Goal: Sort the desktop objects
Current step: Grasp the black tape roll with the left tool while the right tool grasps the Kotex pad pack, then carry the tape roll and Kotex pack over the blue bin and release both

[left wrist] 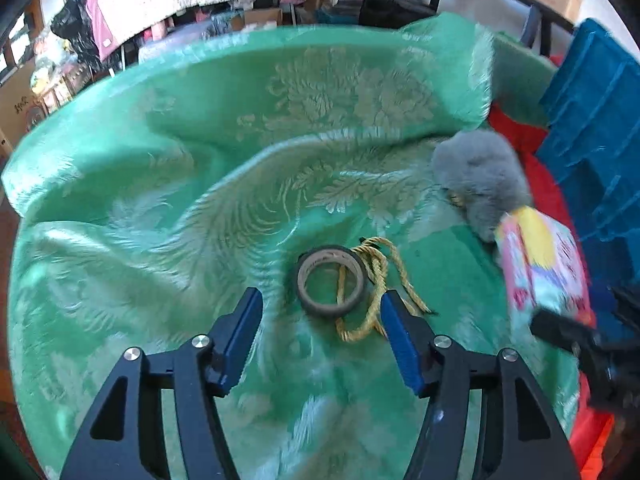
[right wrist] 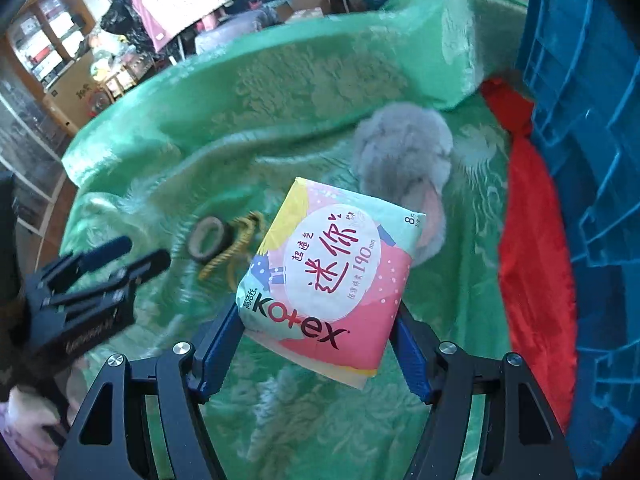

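My left gripper is open just above the green cloth, its blue fingers on either side of a roll of dark tape that lies on a yellow cord. My right gripper is shut on a pink Kotex pack and holds it above the cloth. The pack also shows at the right of the left wrist view. The tape roll, the cord and the left gripper show in the right wrist view. A grey fluffy toy lies behind the pack.
A green patterned cloth covers the table, rumpled into folds. A blue plastic crate stands at the right, with red fabric beside it. Cluttered shelves and boxes fill the background.
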Action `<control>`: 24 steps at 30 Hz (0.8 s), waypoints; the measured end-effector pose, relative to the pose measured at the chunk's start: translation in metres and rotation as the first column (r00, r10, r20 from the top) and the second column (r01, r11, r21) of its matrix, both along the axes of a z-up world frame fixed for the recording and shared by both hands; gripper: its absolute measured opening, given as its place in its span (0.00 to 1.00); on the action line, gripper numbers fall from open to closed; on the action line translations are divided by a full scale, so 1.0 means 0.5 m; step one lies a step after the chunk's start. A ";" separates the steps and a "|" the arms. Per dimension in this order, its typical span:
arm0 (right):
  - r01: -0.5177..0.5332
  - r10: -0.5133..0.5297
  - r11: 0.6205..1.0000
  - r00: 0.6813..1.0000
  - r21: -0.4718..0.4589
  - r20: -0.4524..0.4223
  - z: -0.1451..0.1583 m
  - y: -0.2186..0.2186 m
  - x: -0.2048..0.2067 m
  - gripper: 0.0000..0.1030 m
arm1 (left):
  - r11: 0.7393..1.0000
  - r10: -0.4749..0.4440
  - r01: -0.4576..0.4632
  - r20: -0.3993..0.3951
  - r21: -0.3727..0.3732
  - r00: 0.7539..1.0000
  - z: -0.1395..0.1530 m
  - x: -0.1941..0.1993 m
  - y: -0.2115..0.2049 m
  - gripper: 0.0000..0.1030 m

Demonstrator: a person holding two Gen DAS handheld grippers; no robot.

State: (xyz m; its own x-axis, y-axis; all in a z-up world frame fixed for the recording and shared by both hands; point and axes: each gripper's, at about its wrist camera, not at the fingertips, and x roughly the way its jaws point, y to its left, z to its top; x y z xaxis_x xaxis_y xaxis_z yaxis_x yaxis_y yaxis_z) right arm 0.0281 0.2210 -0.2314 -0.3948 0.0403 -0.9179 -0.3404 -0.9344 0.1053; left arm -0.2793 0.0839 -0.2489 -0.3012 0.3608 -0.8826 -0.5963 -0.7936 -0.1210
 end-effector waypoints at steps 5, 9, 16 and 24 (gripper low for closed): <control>-0.007 0.007 1.000 0.999 -0.019 0.035 -0.065 0.024 -0.019 0.68 | 1.000 0.011 -0.014 0.116 0.023 0.993 -0.084 -0.047 0.028 0.59; -0.019 0.020 1.000 0.999 -0.023 0.045 -0.083 0.027 -0.025 0.68 | 0.999 -0.005 0.001 0.104 0.032 0.995 -0.089 -0.037 0.042 0.59; -0.025 0.026 0.999 0.999 -0.026 0.029 -0.058 0.019 -0.014 0.68 | 0.998 -0.046 0.042 0.085 0.052 0.995 -0.066 -0.011 0.035 0.21; -0.020 0.019 0.999 1.000 -0.025 -0.012 -0.008 0.010 -0.005 0.68 | 0.997 -0.025 0.025 0.006 0.072 1.000 0.037 0.029 -0.026 0.17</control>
